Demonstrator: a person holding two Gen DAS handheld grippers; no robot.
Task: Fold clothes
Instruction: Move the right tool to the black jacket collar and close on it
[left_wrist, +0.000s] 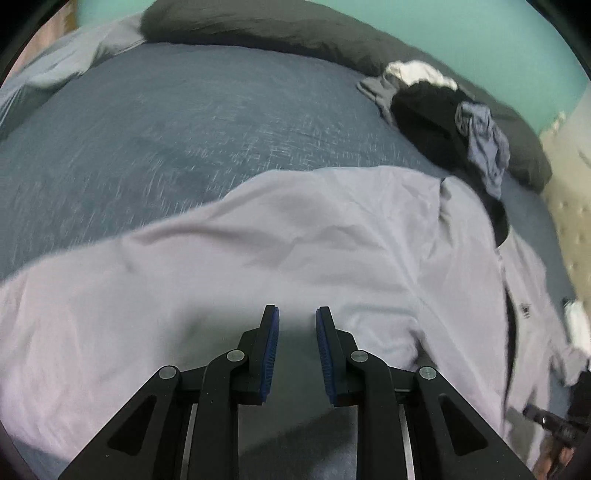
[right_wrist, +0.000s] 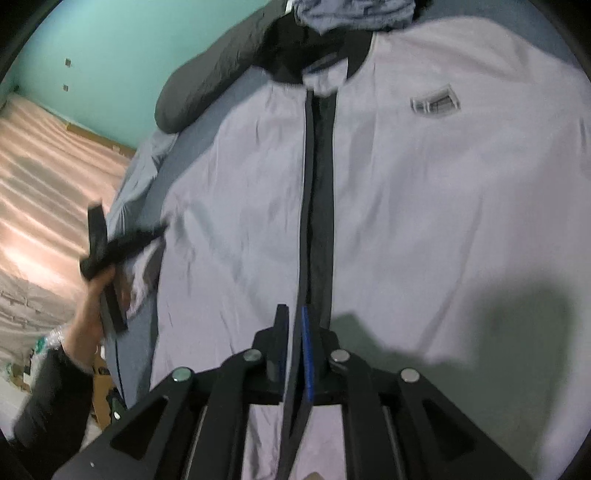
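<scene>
Our left gripper (left_wrist: 297, 314) hangs over the one pale lilac jacket (left_wrist: 295, 240) with its two blue-padded fingers (left_wrist: 271, 343) parted and nothing between them, tilted steeply down at the cloth. Our right gripper (right_wrist: 293, 314) points down along the jacket's open front; the dark zipper edge (right_wrist: 304, 229) runs between its two fingers, which stand only slightly apart, and we cannot tell whether the pads press on it. Beyond both grippers the jacket lies spread flat on the blue bed cover (left_wrist: 166, 129). Farther off, one small heap of clothes (left_wrist: 443, 118) sits by the jacket's collar, against one dark pillow (left_wrist: 258, 26). To the right gripper's left, our left hand (right_wrist: 92, 295) grips its tool from below.
</scene>
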